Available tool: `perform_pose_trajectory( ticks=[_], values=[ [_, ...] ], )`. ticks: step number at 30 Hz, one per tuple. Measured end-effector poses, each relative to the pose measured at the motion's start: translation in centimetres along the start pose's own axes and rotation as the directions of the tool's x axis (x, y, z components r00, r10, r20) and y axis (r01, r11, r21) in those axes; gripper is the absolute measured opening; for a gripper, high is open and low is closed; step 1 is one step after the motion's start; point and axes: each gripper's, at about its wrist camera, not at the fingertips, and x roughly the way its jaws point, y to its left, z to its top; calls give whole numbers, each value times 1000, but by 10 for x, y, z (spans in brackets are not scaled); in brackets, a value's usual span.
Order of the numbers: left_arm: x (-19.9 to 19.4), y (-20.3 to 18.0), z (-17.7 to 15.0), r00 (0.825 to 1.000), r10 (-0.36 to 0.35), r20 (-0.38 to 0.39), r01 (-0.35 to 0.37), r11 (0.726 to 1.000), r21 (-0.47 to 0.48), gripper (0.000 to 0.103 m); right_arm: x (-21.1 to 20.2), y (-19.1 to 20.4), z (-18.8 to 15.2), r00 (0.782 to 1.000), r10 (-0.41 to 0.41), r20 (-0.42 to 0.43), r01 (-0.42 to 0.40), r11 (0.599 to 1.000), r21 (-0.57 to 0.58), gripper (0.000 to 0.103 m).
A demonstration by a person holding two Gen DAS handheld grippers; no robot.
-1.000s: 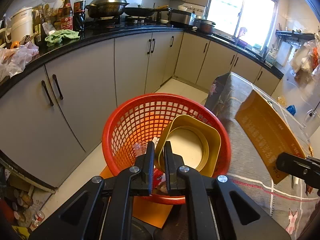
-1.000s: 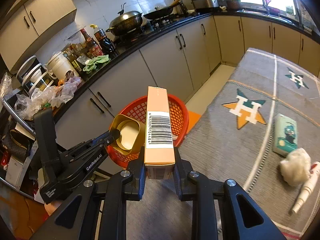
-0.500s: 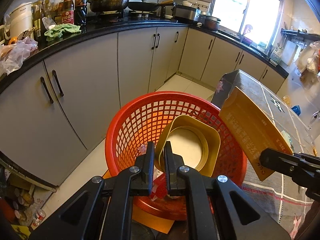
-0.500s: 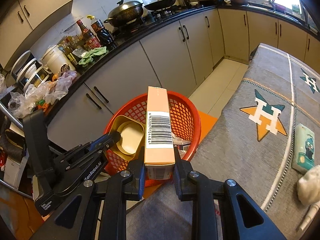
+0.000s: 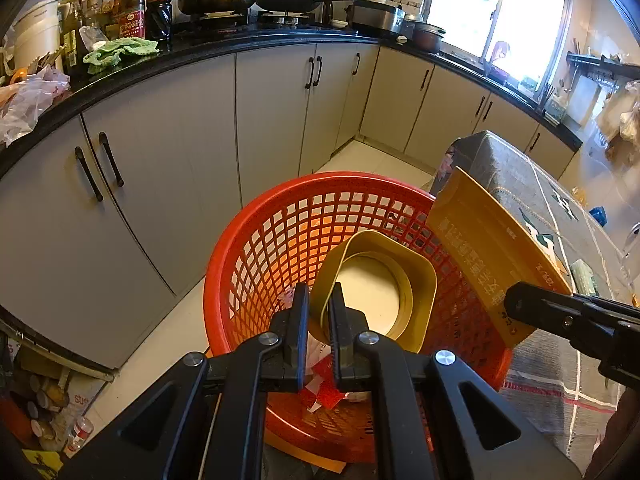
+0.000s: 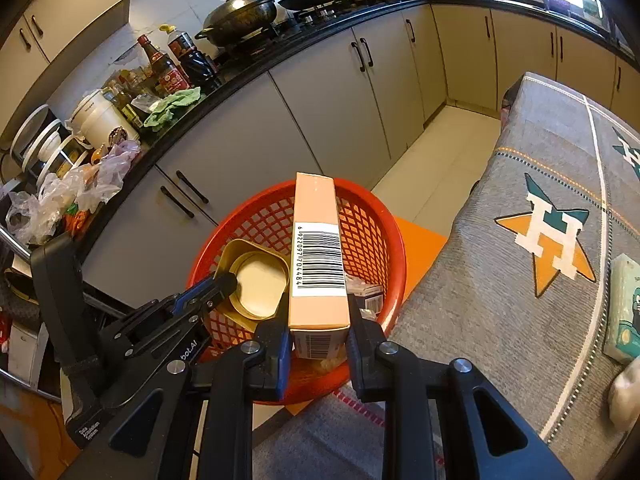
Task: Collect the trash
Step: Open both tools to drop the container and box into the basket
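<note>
A red mesh basket (image 5: pixel 280 240) stands on the floor beside the table; it also shows in the right wrist view (image 6: pixel 372 220). My left gripper (image 5: pixel 319 304) is shut on the rim of a yellow cup (image 5: pixel 380 280) and holds it over the basket. My right gripper (image 6: pixel 318 320) is shut on a long orange carton (image 6: pixel 318 240) with a barcode, held above the basket. The carton (image 5: pixel 488 248) juts over the basket's right rim in the left wrist view. Red wrappers (image 5: pixel 324 392) and a small dark box (image 6: pixel 368 296) lie in the basket.
A table with a grey star-patterned cloth (image 6: pixel 500 280) is at the right, with a green tissue pack (image 6: pixel 624 304) and a white crumpled wad (image 6: pixel 624 396) on it. Grey kitchen cabinets (image 5: pixel 180 160) and a cluttered black counter (image 5: pixel 120 68) stand behind the basket.
Both grippers have moved closer over the basket. The carton has swung from above the table edge to over the basket's rim. The cup stays in the left gripper.
</note>
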Motion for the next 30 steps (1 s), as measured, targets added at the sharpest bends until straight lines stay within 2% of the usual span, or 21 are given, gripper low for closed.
perform_pose_trajectory(
  ticks=[9,18,23,30],
  values=[
    [5,-4,-1,1000,11,-13,-11,1000,16,9,9,-1,2,1000,6,-21,-5,1000,21,28],
    [-2,-4,-2,1000,12,-1,-12,1000,12,17,-5,-3,0,1000,3,5,-4,1000,29,28],
    [-8,-7,-2,1000,16,15,-17,1000,19,27,-13,-5,-2,1000,0,19,-1,999,35,28],
    [-14,-7,-2,1000,15,24,-16,1000,13,30,-22,-5,-5,999,-9,38,7,999,36,29]
  ],
)
